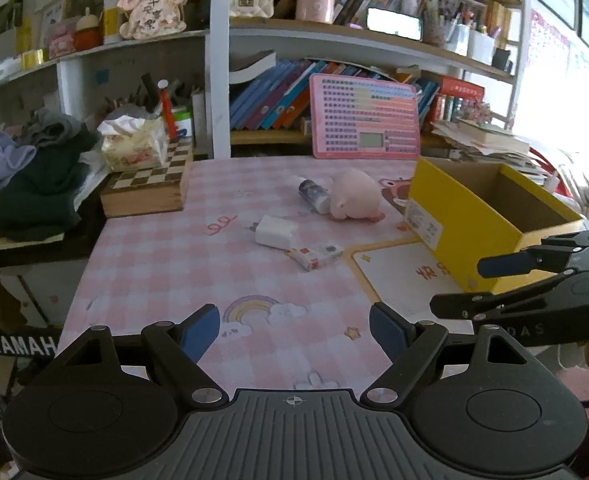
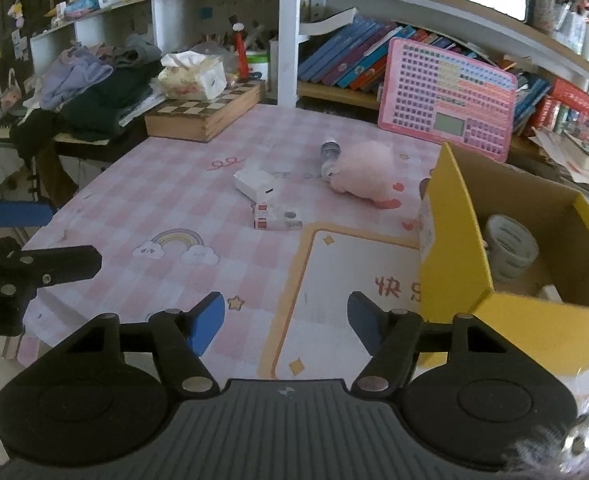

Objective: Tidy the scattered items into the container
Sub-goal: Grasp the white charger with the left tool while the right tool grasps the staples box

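Observation:
On the pink checked table mat lie a white charger (image 1: 275,232) (image 2: 256,185), a small white-and-red box (image 1: 316,255) (image 2: 274,218), a small bottle (image 1: 313,195) (image 2: 329,157) and a pink plush toy (image 1: 356,197) (image 2: 368,179). The yellow cardboard box (image 1: 466,236) (image 2: 450,248) stands at the right; a roll of tape (image 2: 510,246) lies inside. My left gripper (image 1: 294,332) is open and empty above the table's near edge. My right gripper (image 2: 286,324) is open and empty, just left of the box; it also shows in the left wrist view (image 1: 470,284).
A wooden chessboard box (image 1: 150,188) with a tissue pack (image 1: 134,148) sits at the back left beside piled clothes (image 1: 34,176). A pink keyboard toy (image 1: 364,118) leans on the bookshelf behind. Stacked papers (image 1: 490,144) lie behind the box.

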A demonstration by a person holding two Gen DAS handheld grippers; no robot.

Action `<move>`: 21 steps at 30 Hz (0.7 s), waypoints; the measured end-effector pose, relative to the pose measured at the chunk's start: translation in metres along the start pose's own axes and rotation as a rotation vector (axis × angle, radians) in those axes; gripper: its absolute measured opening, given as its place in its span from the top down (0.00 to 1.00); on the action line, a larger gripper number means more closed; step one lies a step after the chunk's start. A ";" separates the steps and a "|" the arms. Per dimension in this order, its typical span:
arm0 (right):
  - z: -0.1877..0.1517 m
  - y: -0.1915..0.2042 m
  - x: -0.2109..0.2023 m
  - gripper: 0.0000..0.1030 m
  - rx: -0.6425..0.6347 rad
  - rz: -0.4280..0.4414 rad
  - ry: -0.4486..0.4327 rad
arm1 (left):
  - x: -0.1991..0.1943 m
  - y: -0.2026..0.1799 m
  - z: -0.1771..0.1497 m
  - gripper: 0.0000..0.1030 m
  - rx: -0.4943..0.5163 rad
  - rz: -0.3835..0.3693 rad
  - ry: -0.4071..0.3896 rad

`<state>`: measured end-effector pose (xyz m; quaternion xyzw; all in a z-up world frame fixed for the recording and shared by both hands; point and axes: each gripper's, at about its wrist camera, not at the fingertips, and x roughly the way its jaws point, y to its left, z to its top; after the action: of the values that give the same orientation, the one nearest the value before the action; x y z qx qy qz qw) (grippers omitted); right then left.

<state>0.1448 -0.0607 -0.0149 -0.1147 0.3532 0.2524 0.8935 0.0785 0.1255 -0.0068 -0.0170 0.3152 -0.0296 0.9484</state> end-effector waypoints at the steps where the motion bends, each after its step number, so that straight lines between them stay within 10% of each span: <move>1: 0.003 -0.001 0.005 0.35 -0.006 0.005 0.006 | 0.006 0.002 0.004 0.18 -0.003 0.000 0.002; 21: 0.063 -0.010 0.130 0.27 0.004 0.043 0.090 | 0.170 0.013 0.079 0.18 0.078 -0.045 0.128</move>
<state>0.2668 0.0033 -0.0587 -0.1167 0.3960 0.2654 0.8713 0.2626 0.1281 -0.0455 0.0150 0.3734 -0.0642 0.9253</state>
